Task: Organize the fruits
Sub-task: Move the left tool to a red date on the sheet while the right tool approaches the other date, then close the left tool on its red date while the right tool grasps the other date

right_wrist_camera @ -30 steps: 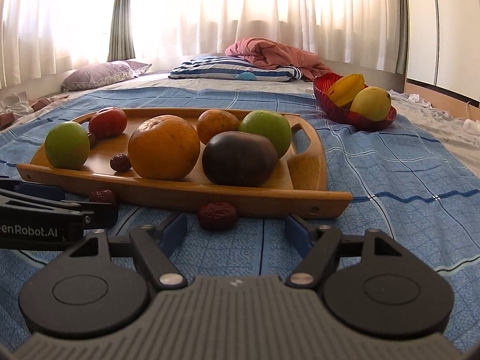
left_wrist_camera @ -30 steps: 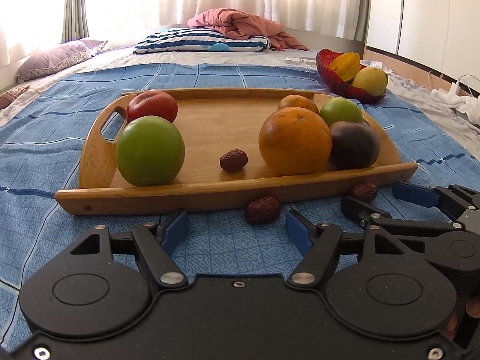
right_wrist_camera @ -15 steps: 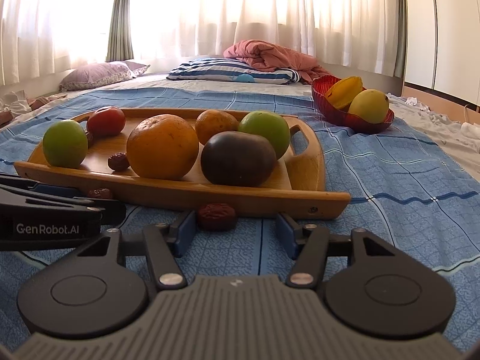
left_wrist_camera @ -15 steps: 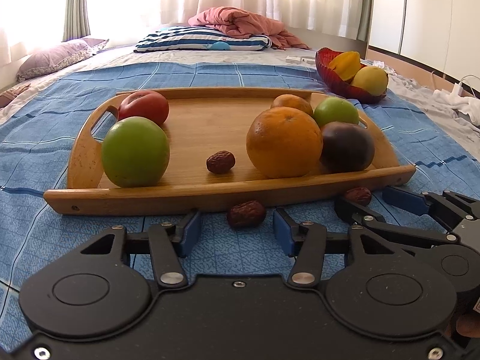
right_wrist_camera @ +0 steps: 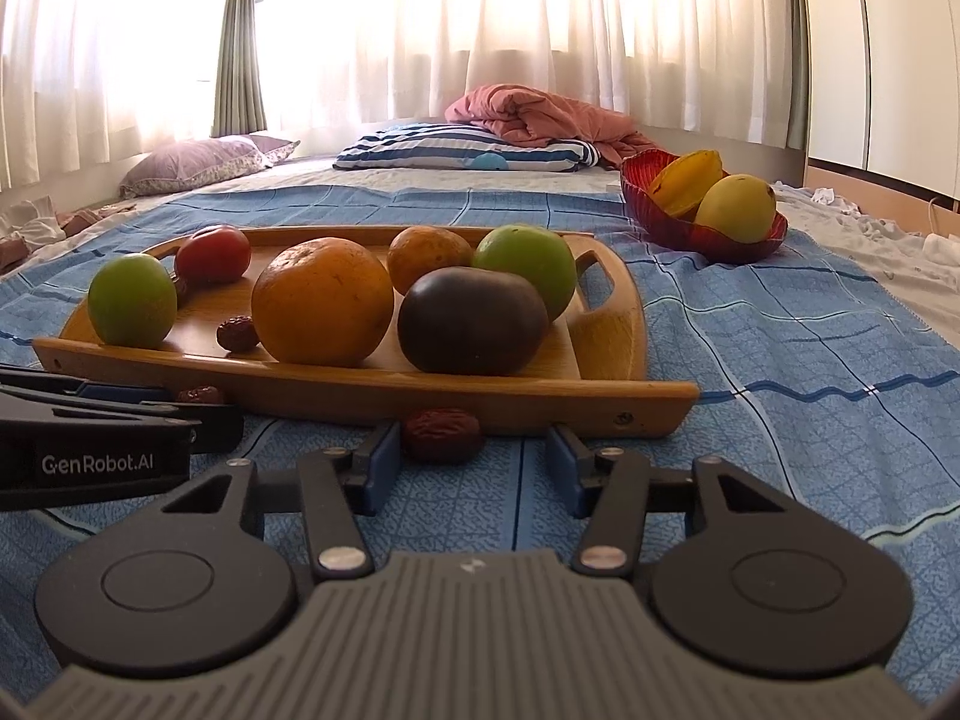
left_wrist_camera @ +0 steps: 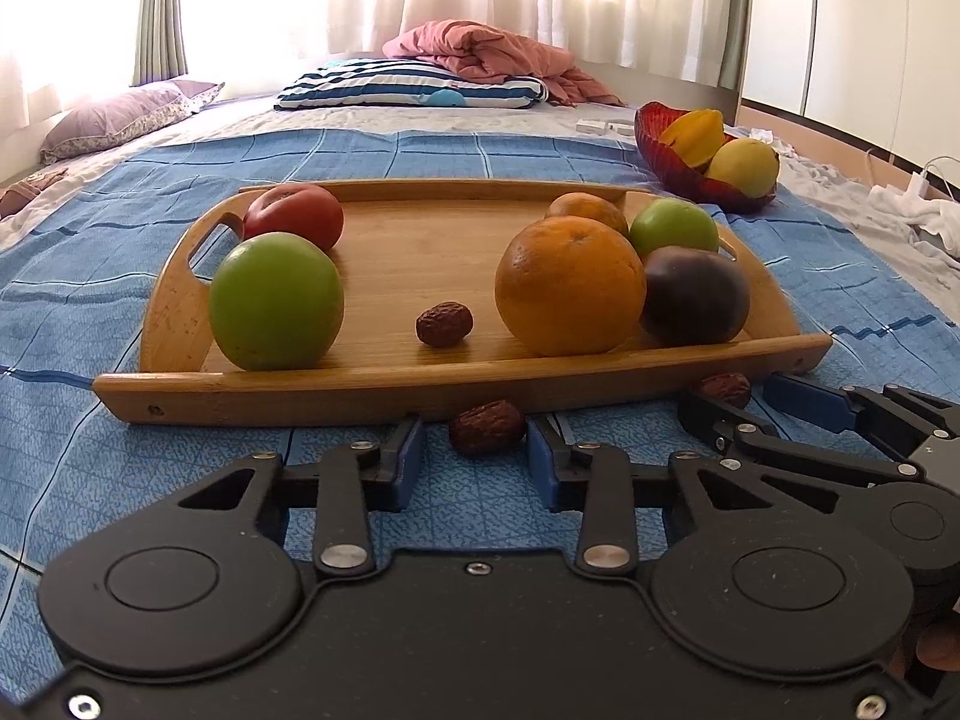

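A wooden tray (left_wrist_camera: 420, 396) (right_wrist_camera: 600, 408) on the blue blanket holds two green apples, a red fruit, two oranges, a dark purple fruit (left_wrist_camera: 696, 294) and a red date (left_wrist_camera: 444, 324). Two more dates lie on the blanket before the tray. My left gripper (left_wrist_camera: 474, 450) is open with one date (left_wrist_camera: 487, 427) between its fingertips, not clamped. My right gripper (right_wrist_camera: 468, 456) is open, with the other date (right_wrist_camera: 443, 433) against its left finger. That date (left_wrist_camera: 723, 390) and the right gripper (left_wrist_camera: 750, 399) also show in the left wrist view.
A red bowl (left_wrist_camera: 678, 168) (right_wrist_camera: 678, 222) with yellow fruits stands at the back right. A striped pillow (left_wrist_camera: 414, 90) and a pink quilt (left_wrist_camera: 498, 54) lie at the far end of the bed. A purple pillow (right_wrist_camera: 204, 162) lies far left.
Both grippers have moved forward toward the tray and their jaws have narrowed around the two dates on the blanket. The fruits on the tray have not moved.
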